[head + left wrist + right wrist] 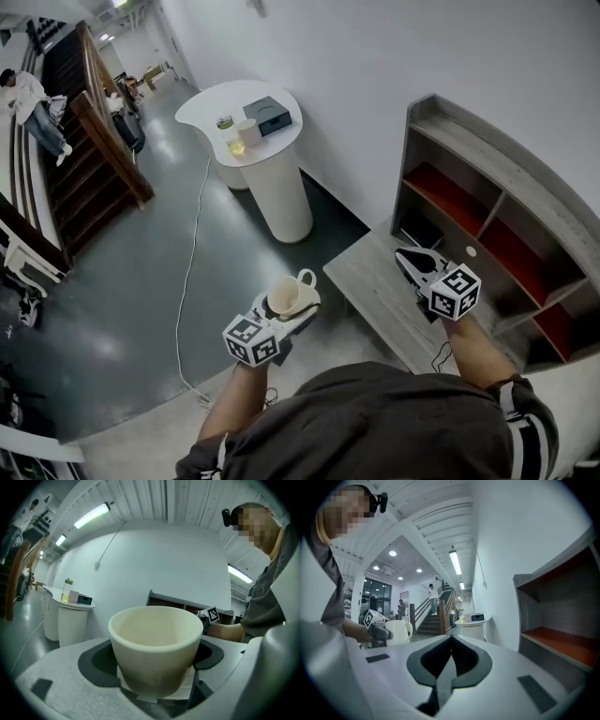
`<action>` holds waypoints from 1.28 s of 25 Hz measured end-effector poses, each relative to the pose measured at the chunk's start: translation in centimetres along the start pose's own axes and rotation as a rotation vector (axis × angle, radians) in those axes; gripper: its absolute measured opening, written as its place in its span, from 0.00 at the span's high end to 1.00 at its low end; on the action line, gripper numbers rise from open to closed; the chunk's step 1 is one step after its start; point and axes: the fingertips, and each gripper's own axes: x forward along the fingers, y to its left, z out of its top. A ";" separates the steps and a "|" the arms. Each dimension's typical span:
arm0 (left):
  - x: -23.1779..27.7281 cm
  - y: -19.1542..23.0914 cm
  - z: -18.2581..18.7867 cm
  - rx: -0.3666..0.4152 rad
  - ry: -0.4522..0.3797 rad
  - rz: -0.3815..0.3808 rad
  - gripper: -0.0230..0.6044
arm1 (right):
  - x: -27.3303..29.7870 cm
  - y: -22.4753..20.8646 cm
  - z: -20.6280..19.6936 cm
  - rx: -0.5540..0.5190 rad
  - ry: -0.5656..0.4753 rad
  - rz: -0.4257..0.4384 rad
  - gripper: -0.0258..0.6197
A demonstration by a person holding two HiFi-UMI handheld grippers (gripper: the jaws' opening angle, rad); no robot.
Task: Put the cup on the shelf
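A cream cup (pixel 289 293) with a handle is held in my left gripper (pixel 292 305), which is shut on it above the dark floor. In the left gripper view the cup (pixel 157 648) fills the middle, upright between the jaws. The right gripper view shows the same cup (pixel 398 631) at the left. My right gripper (pixel 410 260) hangs over the low grey bench, its jaws shut with nothing between them. In its own view the right gripper (pixel 451 641) has its tips touching. The grey shelf (pixel 497 217) with red-floored compartments stands at the right.
A white round pedestal table (pixel 267 169) with a black box, a cup and a bottle stands behind. A white cable (pixel 192 272) runs across the floor. A wooden staircase (pixel 80 155) rises at the left. The grey bench (pixel 370 281) fronts the shelf.
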 end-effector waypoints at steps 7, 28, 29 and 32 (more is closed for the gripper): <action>-2.0 4.8 1.3 0.050 0.027 -0.036 0.28 | 4.1 1.1 -0.2 0.035 -0.028 -0.077 0.97; 8.7 -1.4 3.1 0.129 0.086 -0.342 0.28 | -6.6 -3.7 0.2 0.043 -0.079 -0.357 0.97; 9.9 -2.5 3.0 0.137 0.093 -0.373 0.29 | -8.2 -4.3 0.0 0.047 -0.084 -0.387 0.97; 13.4 -6.2 2.7 0.156 0.117 -0.468 0.29 | -13.1 -5.5 -0.5 0.056 -0.094 -0.477 0.97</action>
